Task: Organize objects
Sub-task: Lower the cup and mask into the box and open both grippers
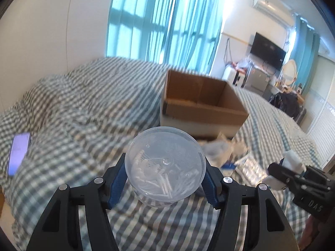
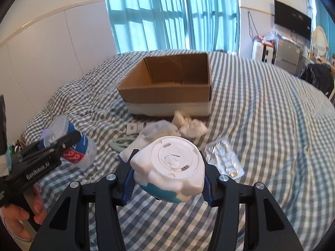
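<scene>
My left gripper (image 1: pixel 165 177) is shut on a clear round tub of cotton swabs (image 1: pixel 165 165), held above the checked bedspread. My right gripper (image 2: pixel 167 177) is shut on a white and teal plastic toy (image 2: pixel 169 165), also held above the bed. An open cardboard box (image 2: pixel 167 83) sits on the bed ahead; in the left wrist view the box (image 1: pixel 201 104) stands beyond the tub. The left gripper with its tub (image 2: pixel 56 129) shows at the left of the right wrist view. The right gripper with the toy (image 1: pixel 293 161) shows at the right of the left wrist view.
Between me and the box lie a crumpled tissue (image 2: pixel 190 123), a white sock (image 2: pixel 155 133), a blister pack (image 2: pixel 224 159), a small tube (image 2: pixel 136 127), a pale green ring (image 2: pixel 121 144) and a Pepsi bottle (image 2: pixel 79 152). A purple phone (image 1: pixel 18 152) lies on the bed's left.
</scene>
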Action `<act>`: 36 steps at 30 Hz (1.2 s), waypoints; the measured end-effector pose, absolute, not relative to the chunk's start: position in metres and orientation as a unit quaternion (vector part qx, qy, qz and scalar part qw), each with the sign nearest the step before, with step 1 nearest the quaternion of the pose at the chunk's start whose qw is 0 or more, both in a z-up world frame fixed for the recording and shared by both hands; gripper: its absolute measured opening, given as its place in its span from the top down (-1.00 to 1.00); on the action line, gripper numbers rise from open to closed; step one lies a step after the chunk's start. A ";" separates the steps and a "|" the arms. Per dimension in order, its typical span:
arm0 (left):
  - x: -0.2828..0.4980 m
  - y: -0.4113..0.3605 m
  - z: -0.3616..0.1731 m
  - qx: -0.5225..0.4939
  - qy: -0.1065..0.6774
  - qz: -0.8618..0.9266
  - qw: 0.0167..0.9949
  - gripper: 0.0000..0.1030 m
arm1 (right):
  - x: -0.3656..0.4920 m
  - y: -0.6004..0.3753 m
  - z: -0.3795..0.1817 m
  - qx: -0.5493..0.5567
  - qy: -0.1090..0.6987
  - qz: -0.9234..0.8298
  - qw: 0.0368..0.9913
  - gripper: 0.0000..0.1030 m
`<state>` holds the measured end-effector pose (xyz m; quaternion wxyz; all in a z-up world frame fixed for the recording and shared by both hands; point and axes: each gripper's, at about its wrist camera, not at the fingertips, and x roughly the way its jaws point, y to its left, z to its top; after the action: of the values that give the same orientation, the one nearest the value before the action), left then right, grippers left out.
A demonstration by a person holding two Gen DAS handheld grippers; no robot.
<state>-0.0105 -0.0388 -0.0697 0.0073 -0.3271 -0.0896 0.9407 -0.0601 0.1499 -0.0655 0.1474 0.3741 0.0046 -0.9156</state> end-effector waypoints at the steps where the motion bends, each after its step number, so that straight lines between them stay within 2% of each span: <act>1: -0.014 -0.039 -0.065 -0.324 -0.094 0.941 0.013 -0.25 | -0.062 0.149 -0.062 0.371 0.008 -0.916 0.149 0.00; 11: -0.070 -0.026 -0.018 -0.262 -0.080 0.960 0.053 -0.25 | -0.105 0.134 -0.019 0.337 0.038 -0.926 0.163 0.01; 21: -0.154 -0.012 -0.002 -0.234 -0.060 0.967 0.080 -0.25 | -0.191 0.133 0.008 0.312 0.054 -0.935 0.163 0.01; 27: -0.203 0.007 -0.013 -0.229 -0.034 0.968 0.094 -0.25 | -0.259 0.138 -0.001 0.319 0.053 -0.932 0.165 0.01; 36: -0.249 0.014 -0.072 -0.288 -0.018 0.953 0.095 -0.26 | -0.326 0.154 -0.053 0.367 0.019 -0.914 0.171 0.01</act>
<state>-0.2489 0.0140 -0.0715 0.0947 -0.2885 -0.0182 0.9526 -0.3263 0.1535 -0.0529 0.1711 0.3667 0.0187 -0.9143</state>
